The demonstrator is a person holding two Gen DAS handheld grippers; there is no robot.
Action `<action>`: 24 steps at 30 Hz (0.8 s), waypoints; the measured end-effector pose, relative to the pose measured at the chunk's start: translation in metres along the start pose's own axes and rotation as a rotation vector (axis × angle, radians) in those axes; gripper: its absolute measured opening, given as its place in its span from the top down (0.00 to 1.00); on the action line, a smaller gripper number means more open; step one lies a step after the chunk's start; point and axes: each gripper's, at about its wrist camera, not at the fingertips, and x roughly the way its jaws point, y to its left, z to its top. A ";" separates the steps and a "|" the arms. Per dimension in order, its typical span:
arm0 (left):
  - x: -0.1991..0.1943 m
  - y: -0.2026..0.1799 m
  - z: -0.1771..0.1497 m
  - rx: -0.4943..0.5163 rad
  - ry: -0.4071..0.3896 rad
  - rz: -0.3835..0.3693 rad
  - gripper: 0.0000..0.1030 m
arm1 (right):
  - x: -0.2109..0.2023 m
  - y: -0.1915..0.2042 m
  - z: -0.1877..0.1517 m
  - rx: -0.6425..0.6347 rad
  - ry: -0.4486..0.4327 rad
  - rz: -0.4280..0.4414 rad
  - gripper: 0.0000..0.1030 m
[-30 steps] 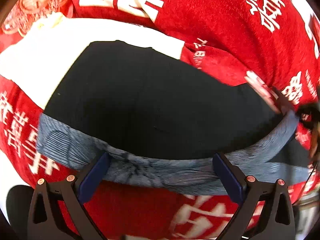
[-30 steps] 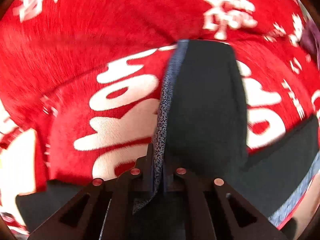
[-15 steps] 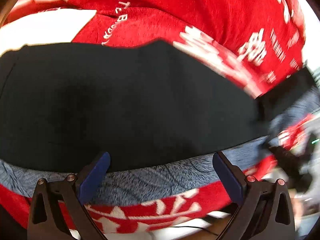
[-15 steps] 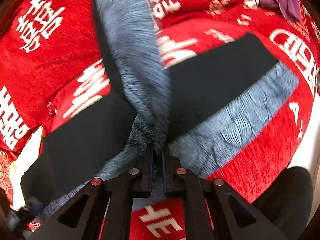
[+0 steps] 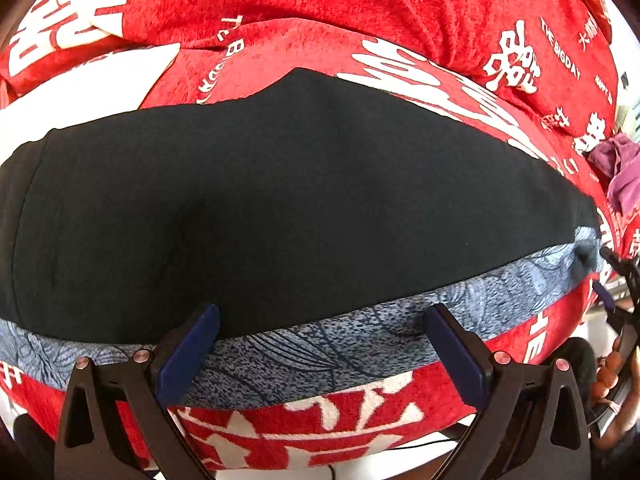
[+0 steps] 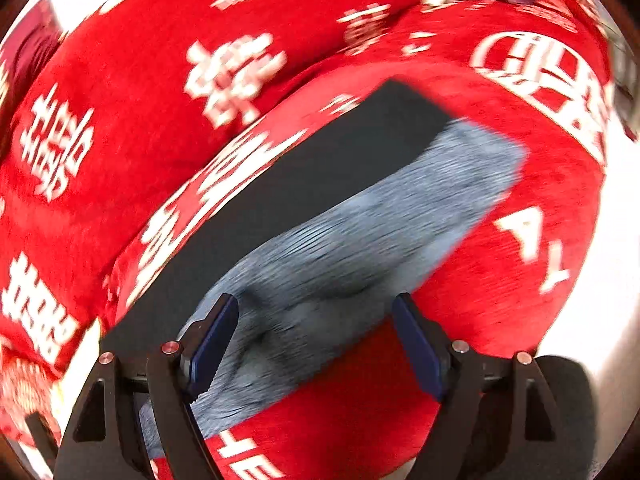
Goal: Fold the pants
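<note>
On red blanket [image 5: 360,12], flat black pants [image 5: 280,200]

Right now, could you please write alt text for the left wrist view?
Black pants with a blue-grey patterned band lie flat on a red blanket with white lettering. The open left gripper hovers at the band, holding nothing.

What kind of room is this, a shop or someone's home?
Most likely a home, perhaps a bedroom. The black pants lie on a plush red blanket printed with white Chinese characters, draped over something soft like a bed or sofa. A crumpled purple garment lies on it nearby.
</note>
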 end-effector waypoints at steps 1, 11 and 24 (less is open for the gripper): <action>0.000 -0.001 0.000 -0.005 0.001 -0.004 0.01 | -0.004 -0.015 0.007 0.026 -0.002 -0.001 0.20; 0.007 -0.007 0.004 -0.001 0.005 0.038 0.01 | -0.028 -0.121 0.051 0.210 -0.045 0.076 0.20; -0.008 -0.059 0.023 0.090 -0.017 -0.005 0.01 | 0.016 -0.119 0.075 0.141 0.009 0.164 0.59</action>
